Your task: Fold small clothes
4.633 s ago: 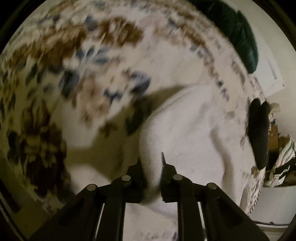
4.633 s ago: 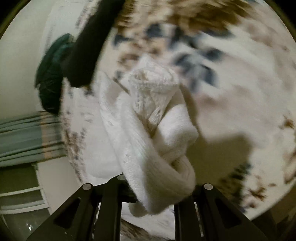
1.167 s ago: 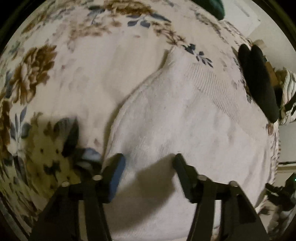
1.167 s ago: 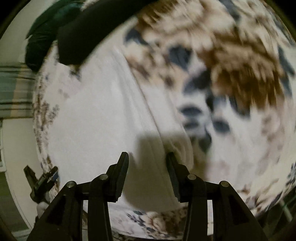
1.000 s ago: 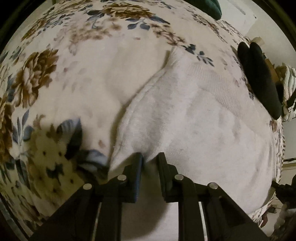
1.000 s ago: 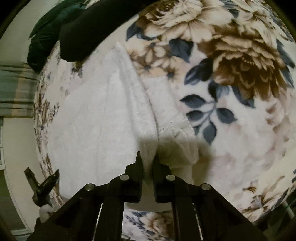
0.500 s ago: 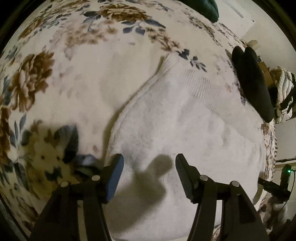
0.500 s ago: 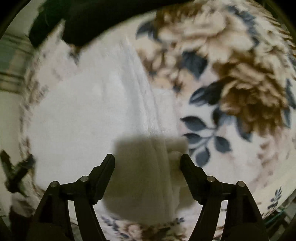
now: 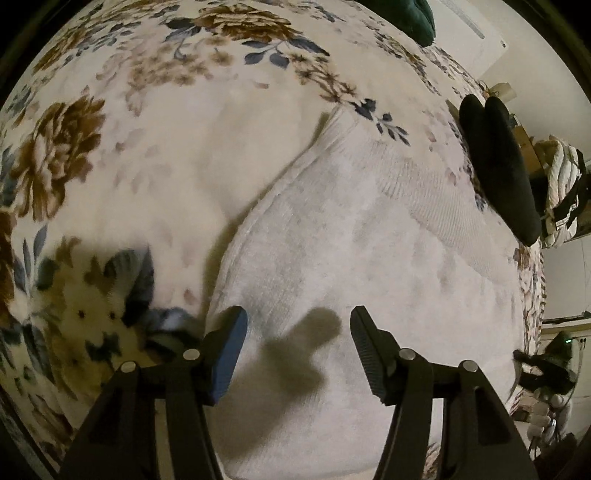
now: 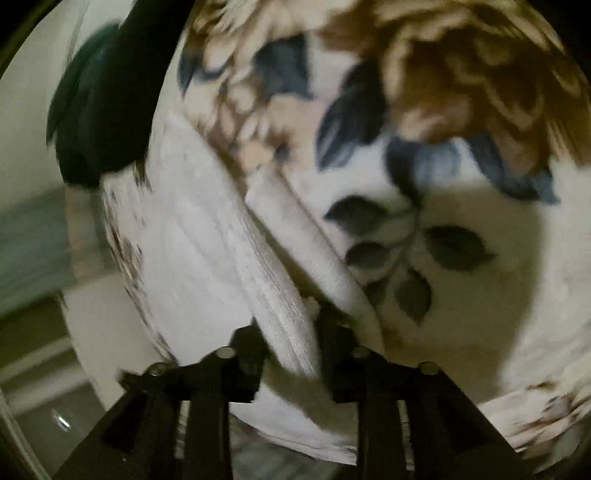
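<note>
Floral bedding (image 9: pixel 155 155), cream with brown blooms and blue leaves, fills both my views. On it lies the white knitted garment (image 9: pixel 369 258), spread flat, its ribbed band running toward the far right in my left wrist view. Just beyond that band, at the bedding's right edge, sits a dark folded item (image 9: pixel 498 166), and a dark green cushion (image 9: pixel 402 14) shows at the far top.

My left gripper (image 9: pixel 297 334) hangs over the garment's near end with its 2 fingers apart and nothing between them; the blue-padded left finger (image 9: pixel 229 343) is above the garment's left edge, and their shadow falls on the knit between them.

My right wrist view is blurred. There the right gripper (image 10: pixel 291 325) has its jaws closing, and a raised fold of the white garment (image 10: pixel 236 251) runs between the 2 fingers; I read the pads as pressing on that fold. The same dark item (image 10: pixel 110 103) appears at the far left of that view.
</note>
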Tool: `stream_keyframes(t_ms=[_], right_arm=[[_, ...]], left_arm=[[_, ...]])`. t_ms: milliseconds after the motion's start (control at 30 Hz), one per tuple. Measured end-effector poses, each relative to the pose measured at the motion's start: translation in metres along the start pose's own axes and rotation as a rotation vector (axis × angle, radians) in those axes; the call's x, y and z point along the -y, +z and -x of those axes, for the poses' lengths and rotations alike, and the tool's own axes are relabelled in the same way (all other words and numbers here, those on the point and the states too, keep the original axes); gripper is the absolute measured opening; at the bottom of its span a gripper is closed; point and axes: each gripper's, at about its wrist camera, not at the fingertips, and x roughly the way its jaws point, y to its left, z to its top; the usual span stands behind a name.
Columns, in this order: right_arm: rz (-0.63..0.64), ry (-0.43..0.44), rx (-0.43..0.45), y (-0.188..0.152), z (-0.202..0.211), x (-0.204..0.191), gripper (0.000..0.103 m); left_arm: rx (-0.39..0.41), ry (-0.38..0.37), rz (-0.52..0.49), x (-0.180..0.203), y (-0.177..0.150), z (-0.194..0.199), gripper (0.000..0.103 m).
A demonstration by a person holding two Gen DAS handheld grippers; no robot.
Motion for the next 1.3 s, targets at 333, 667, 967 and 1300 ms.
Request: stream_keyframes(t_ms=[333,667,967,1300], right_arm=[[0.319,-0.353,0.133,0.036,-0.025,-0.072,0.055],[-0.213,0.383,0.017,0.051,-0.008,0.02,0.017],[-0.062,0.113,0.206,0.027,0.057,-0.001,0.067],[-0.12,0.011,0.228,-0.094,0.053,0.035,0.103]], left_arm=[[0.01,0.037,-0.019,0.005,0.007,-0.005,0.056],[-0.013,0.022,-0.013,-0.001,0.007,-0.014,0.056],[0.048,0.068,0.0,0.015,0.005,0.024,0.056],[-0.02,-0.015,-0.125,0.134,-0.043,0.004,0.056]])
